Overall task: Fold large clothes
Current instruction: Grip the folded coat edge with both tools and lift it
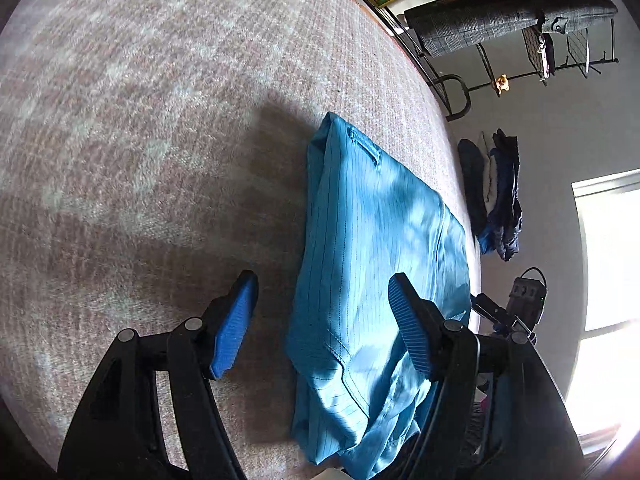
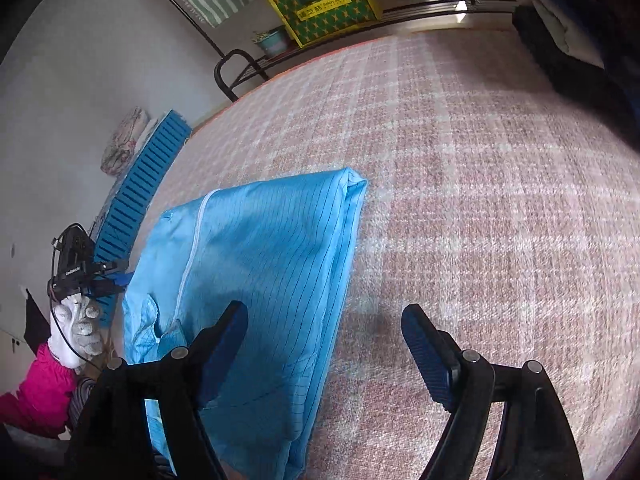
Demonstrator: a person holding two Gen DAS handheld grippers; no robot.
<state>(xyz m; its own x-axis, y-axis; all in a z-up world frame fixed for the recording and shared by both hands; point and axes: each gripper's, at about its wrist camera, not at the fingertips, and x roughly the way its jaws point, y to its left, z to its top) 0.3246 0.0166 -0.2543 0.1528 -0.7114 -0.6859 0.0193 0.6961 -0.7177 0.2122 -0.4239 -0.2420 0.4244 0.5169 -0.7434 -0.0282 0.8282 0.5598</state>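
Both grippers hang over the bed, tipped steeply down toward the pink plaid blanket (image 2: 480,200). The left gripper (image 1: 320,320) has its jaws spread wide with nothing pressed between the blue ribbed pads (image 1: 234,328); one pad hovers over bare blanket, the other over the edge of the blue garment (image 1: 380,260). The right gripper (image 2: 324,344) is likewise wide apart and empty, one finger above the garment, the other above the blanket beside it.

From the right wrist view, the person's left hand (image 2: 78,328), in a white knit glove with a magenta sleeve (image 2: 40,392) behind it, grips the handle of the left gripper just off the garment's near side.

The blue garment lies flat on the blanket, near the bed's edge. It is a light blue, shiny fabric crossed by thin dark pinstripes, folded into a long, narrow bundle. One long side is a clean fold; a pale zipper line (image 2: 192,248) runs along its length, and a small loop or tab (image 1: 364,146) sits near the far end. The near end is looser, with creased layers showing.
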